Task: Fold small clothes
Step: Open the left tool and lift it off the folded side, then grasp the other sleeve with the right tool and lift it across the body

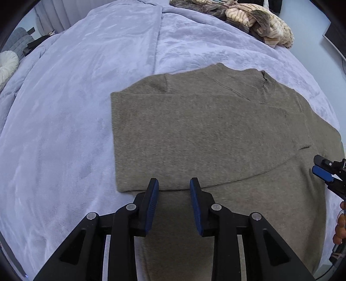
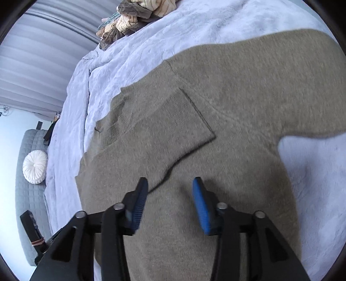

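Observation:
An olive-brown knit sweater [image 1: 205,134] lies flat on a lavender blanket [image 1: 75,108], one side folded over its middle. My left gripper [image 1: 174,183] is open and empty, hovering over the folded edge. My right gripper [image 2: 170,183] is open and empty above the sweater [image 2: 227,97], near the end of the folded sleeve [image 2: 168,127]. The right gripper's tip also shows at the right edge of the left wrist view [image 1: 324,170].
A pile of striped brown and cream clothes [image 1: 248,17] lies at the far end of the bed, also in the right wrist view [image 2: 134,15]. A grey quilted seat [image 2: 28,173] with a round white cushion [image 2: 34,166] stands beside the bed.

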